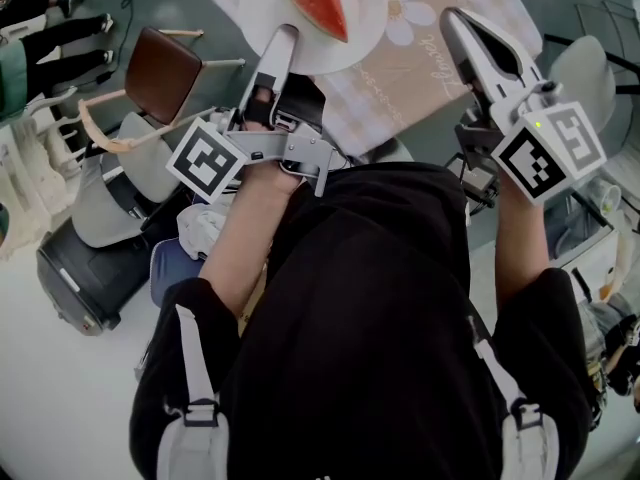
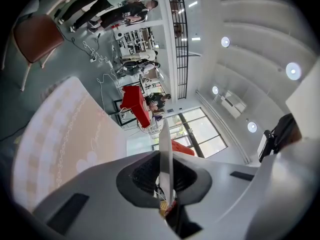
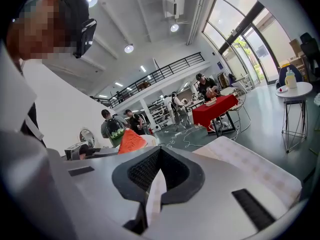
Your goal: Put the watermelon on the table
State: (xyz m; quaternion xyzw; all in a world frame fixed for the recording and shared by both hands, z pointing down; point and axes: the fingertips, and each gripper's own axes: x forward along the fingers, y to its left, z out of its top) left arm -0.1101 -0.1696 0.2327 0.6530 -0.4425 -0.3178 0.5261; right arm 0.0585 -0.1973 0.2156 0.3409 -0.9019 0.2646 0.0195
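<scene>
A red watermelon wedge [image 1: 320,3] lies on a white plate [image 1: 365,28] over the near edge of the table [image 1: 450,68], which has a checked, daisy-print cloth. My left gripper [image 1: 290,36] is shut on the plate's near rim; in the left gripper view the rim [image 2: 165,154] runs edge-on between the pads, with the wedge [image 2: 182,147] just beyond. My right gripper [image 1: 452,18] hovers to the right of the plate, apart from it, with its jaws together and nothing held. From the right gripper view the wedge [image 3: 131,140] shows to the left, past the jaws.
A brown chair [image 1: 160,73] stands left of the table, with grey seats and a dark bag [image 1: 80,278] nearer me. A pale chair [image 1: 590,68] is at the right. People stand at the far left, and a red-covered table [image 3: 217,109] lies further off.
</scene>
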